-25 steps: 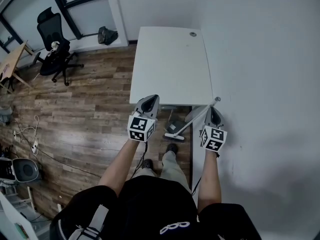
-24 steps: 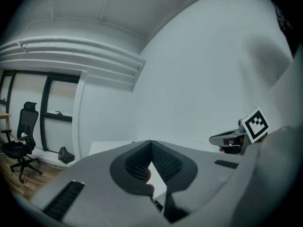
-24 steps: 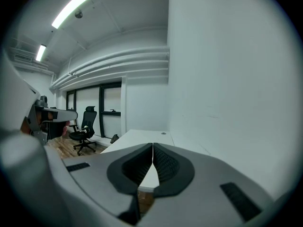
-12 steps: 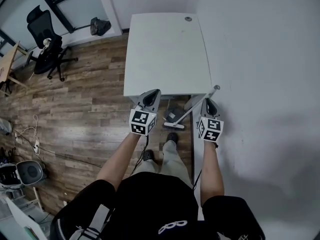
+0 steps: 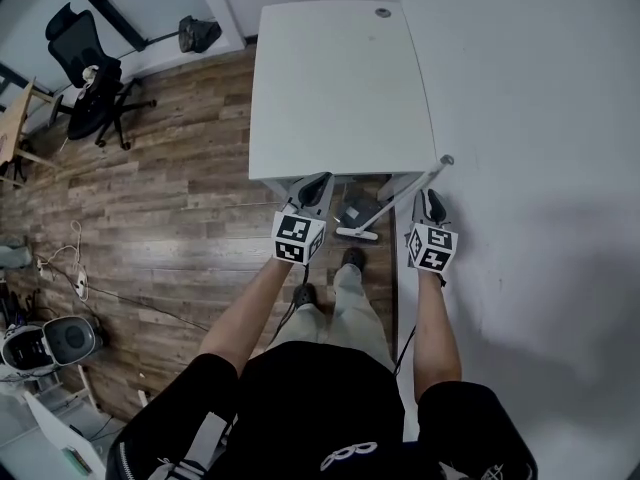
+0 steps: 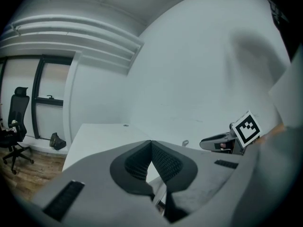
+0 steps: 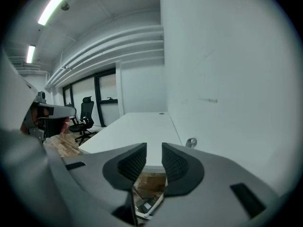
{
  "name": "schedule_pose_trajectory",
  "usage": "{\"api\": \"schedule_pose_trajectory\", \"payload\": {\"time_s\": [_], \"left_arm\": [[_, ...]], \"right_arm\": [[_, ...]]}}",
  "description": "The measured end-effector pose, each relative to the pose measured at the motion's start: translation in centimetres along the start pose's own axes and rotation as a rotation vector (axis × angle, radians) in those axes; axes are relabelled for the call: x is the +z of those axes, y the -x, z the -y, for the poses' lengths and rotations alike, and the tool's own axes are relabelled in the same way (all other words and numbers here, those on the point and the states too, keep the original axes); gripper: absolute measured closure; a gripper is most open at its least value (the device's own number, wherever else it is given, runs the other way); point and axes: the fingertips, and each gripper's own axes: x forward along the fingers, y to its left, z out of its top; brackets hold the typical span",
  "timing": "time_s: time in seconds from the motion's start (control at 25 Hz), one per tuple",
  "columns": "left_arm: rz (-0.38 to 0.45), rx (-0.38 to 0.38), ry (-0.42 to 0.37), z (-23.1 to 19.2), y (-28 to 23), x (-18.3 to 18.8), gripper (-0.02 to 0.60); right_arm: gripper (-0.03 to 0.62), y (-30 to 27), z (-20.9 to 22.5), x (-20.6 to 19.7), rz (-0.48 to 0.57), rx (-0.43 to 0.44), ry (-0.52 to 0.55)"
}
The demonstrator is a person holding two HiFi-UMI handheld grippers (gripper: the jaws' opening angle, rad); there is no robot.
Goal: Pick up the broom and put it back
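Observation:
The broom (image 5: 400, 196) leans with its handle top at the white table's (image 5: 340, 88) near right corner, close to the wall, and its head (image 5: 357, 233) on the floor under the table edge. My right gripper (image 5: 430, 196) sits just right of the handle; its jaws are opening with a narrow gap and nothing between the pads (image 7: 175, 165). In the right gripper view the handle's loop end (image 7: 191, 142) pokes up beyond the right gripper (image 7: 154, 155). My left gripper (image 5: 318, 181) hovers left of the broom, shut and empty, its tips meeting in the left gripper view (image 6: 151, 148).
A white wall (image 5: 540, 168) runs close along the right side. A grey dustpan-like thing (image 5: 352, 211) lies under the table. An office chair (image 5: 85, 98) and a black bag (image 5: 197, 33) stand far left, with cables (image 5: 75, 278) on the wood floor. My feet (image 5: 350, 258) are near the broom head.
Both grippers have sunk lower. The right gripper's tip, which lay along the handle near its top, now sits below and beside it, while the handle top rests at the table corner.

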Motion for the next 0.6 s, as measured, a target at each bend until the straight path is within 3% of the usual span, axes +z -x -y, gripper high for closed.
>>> {"api": "schedule_pose_trajectory", "payload": {"time_s": [0.04,0.16,0.4,0.6], "left_arm": [[-0.006,0.006,-0.002,-0.1,-0.1,-0.4,0.574],[-0.018,0.003,0.018,-0.4,-0.7,-1.5,0.574],[-0.04,-0.007,0.033,-0.8,-1.9,-3.8,0.574],[-0.053,-0.027,0.03,-0.2,-3.3,-5.0,0.575]], "right_arm": [[0.481,-0.4,0.2,-0.6,-0.011,0.001,-0.002],[0.441,-1.7,1.2,-2.4,-0.042,-0.016,-0.016],[0.431,-4.7,2.8,-4.9,-0.077,-0.05,-0.033],[0.428,-7.0,4.9,-6.2,-0.1,-0.129,-0.044]]}}
